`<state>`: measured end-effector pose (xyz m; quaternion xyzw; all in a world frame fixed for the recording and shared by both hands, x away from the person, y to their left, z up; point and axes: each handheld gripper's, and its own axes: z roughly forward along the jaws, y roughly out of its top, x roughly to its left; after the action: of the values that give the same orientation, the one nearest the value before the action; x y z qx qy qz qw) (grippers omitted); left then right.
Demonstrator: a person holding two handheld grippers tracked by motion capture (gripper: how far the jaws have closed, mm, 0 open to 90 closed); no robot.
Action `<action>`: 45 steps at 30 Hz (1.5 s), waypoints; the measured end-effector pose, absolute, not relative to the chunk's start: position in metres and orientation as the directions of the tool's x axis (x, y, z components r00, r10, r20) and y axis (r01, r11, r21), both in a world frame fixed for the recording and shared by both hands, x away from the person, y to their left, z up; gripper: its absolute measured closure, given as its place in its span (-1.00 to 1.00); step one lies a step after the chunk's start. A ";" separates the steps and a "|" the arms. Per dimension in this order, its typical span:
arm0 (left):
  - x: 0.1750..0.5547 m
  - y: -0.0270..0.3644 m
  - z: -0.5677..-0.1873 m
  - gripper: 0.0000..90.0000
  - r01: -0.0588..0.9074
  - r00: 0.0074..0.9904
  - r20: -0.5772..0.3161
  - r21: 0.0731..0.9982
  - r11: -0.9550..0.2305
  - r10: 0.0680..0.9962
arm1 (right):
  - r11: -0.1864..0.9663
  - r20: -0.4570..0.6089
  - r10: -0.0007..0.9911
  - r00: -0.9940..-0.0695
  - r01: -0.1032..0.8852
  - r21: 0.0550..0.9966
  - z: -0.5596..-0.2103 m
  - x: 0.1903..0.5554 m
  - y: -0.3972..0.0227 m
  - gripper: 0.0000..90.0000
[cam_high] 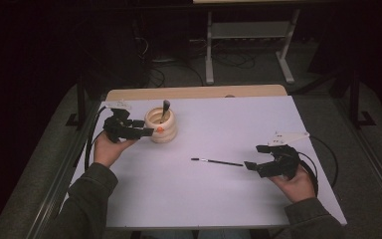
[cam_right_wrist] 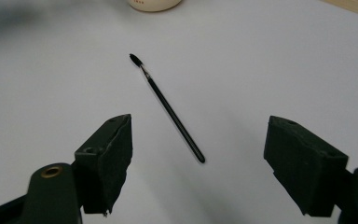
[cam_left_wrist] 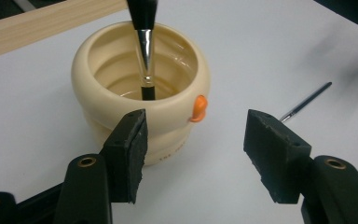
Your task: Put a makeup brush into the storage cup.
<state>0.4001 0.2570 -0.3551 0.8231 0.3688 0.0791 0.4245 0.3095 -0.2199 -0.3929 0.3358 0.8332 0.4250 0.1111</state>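
A cream ribbed cup (cam_high: 160, 126) (cam_left_wrist: 140, 93) with an orange knob stands on the white table (cam_high: 229, 199) at the back left. A dark brush (cam_high: 165, 110) (cam_left_wrist: 145, 46) leans inside it, bristles down. My left gripper (cam_high: 146, 128) (cam_left_wrist: 196, 144) is open just left of the cup, one jaw close to its wall, nothing between the pads. A thin black brush (cam_high: 217, 162) (cam_right_wrist: 170, 112) (cam_left_wrist: 305, 101) lies flat mid-table, bristles pointing left. My right gripper (cam_high: 252, 157) (cam_right_wrist: 199, 156) is open just right of its handle end, not touching it.
A wooden strip (cam_high: 194, 92) (cam_left_wrist: 37, 23) borders the table's far edge. Beyond it stand grey desk legs (cam_high: 248, 40) and cables on a dark floor. The cup's base (cam_right_wrist: 154, 4) shows at the top of the right gripper view. Bare table lies between the two grippers.
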 end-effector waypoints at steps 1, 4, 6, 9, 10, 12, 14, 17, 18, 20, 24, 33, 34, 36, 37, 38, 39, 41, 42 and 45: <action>0.398 0.257 -0.354 -0.16 0.528 0.724 -0.169 0.759 -0.380 0.669 | 0.417 0.097 0.654 -0.750 0.464 0.781 -0.392 0.309 -0.221 -0.50; 0.391 0.257 -0.354 -0.16 0.514 0.730 -0.160 0.770 -0.379 0.665 | 0.421 0.087 0.658 -0.748 0.461 0.781 -0.388 0.308 -0.223 -0.51; 0.387 0.257 -0.353 -0.18 0.515 0.730 -0.161 0.769 -0.379 0.664 | 0.421 0.084 0.662 -0.745 0.462 0.781 -0.386 0.308 -0.224 -0.53; 0.383 0.256 -0.351 -0.20 0.504 0.739 -0.154 0.773 -0.386 0.656 | 0.427 0.077 0.659 -0.748 0.457 0.780 -0.385 0.309 -0.225 -0.54; 0.381 0.256 -0.350 -0.20 0.503 0.740 -0.156 0.775 -0.383 0.654 | 0.425 0.082 0.661 -0.746 0.463 0.778 -0.384 0.309 -0.224 -0.54; 0.379 0.256 -0.348 -0.21 0.493 0.745 -0.153 0.782 -0.382 0.649 | 0.430 0.078 0.658 -0.749 0.459 0.777 -0.384 0.311 -0.223 -0.54; 0.377 0.255 -0.347 -0.21 0.492 0.748 -0.156 0.783 -0.381 0.645 | 0.432 0.080 0.657 -0.749 0.462 0.774 -0.384 0.313 -0.222 -0.55; 0.376 0.254 -0.348 -0.23 0.491 0.754 -0.158 0.780 -0.387 0.638 | 0.440 0.081 0.655 -0.751 0.467 0.767 -0.384 0.314 -0.219 -0.55; 0.375 0.254 -0.349 -0.23 0.491 0.757 -0.156 0.777 -0.395 0.635 | 0.440 0.081 0.655 -0.751 0.467 0.767 -0.384 0.314 -0.219 -0.55; 0.374 0.253 -0.348 -0.24 0.493 0.756 -0.161 0.777 -0.391 0.634 | 0.446 0.078 0.652 -0.754 0.464 0.765 -0.384 0.314 -0.218 -0.55; 0.372 0.253 -0.345 -0.24 0.478 0.767 -0.152 0.785 -0.396 0.624 | 0.455 0.080 0.648 -0.758 0.469 0.757 -0.382 0.317 -0.216 -0.55; 0.361 0.248 -0.340 -0.24 0.461 0.782 -0.144 0.789 -0.407 0.607 | 0.471 0.077 0.646 -0.760 0.476 0.742 -0.378 0.323 -0.213 -0.57; 0.360 0.248 -0.340 -0.24 0.458 0.784 -0.140 0.788 -0.412 0.604 | 0.473 0.078 0.646 -0.760 0.478 0.740 -0.378 0.324 -0.211 -0.57; 0.357 0.246 -0.339 -0.25 0.462 0.783 -0.150 0.790 -0.403 0.603 | 0.483 0.077 0.640 -0.765 0.478 0.734 -0.376 0.327 -0.208 -0.57; 0.354 0.246 -0.340 -0.24 0.458 0.785 -0.156 0.799 -0.391 0.600 | 0.485 0.079 0.637 -0.767 0.478 0.733 -0.376 0.327 -0.206 -0.57; 0.354 0.246 -0.340 -0.24 0.458 0.785 -0.156 0.799 -0.391 0.600 | 0.485 0.079 0.637 -0.767 0.478 0.733 -0.376 0.327 -0.206 -0.57; 0.351 0.245 -0.342 -0.25 0.451 0.792 -0.147 0.795 -0.406 0.593 | 0.496 0.071 0.630 -0.773 0.471 0.729 -0.374 0.329 -0.204 -0.58; 0.349 0.244 -0.345 -0.25 0.454 0.792 -0.151 0.793 -0.405 0.591 | 0.504 0.071 0.628 -0.775 0.475 0.722 -0.373 0.332 -0.201 -0.59; 0.348 0.243 -0.347 -0.25 0.454 0.792 -0.155 0.797 -0.398 0.591 | 0.507 0.071 0.629 -0.774 0.477 0.718 -0.373 0.333 -0.200 -0.60; 0.346 0.242 -0.349 -0.25 0.458 0.793 -0.161 0.793 -0.401 0.588 | 0.529 0.067 0.619 -0.783 0.478 0.701 -0.374 0.337 -0.195 -0.58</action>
<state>0.3459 0.2416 -0.3493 0.8340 0.3136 0.0722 0.4482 0.3366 -0.1946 -0.3744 0.3155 0.8692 0.3687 0.0952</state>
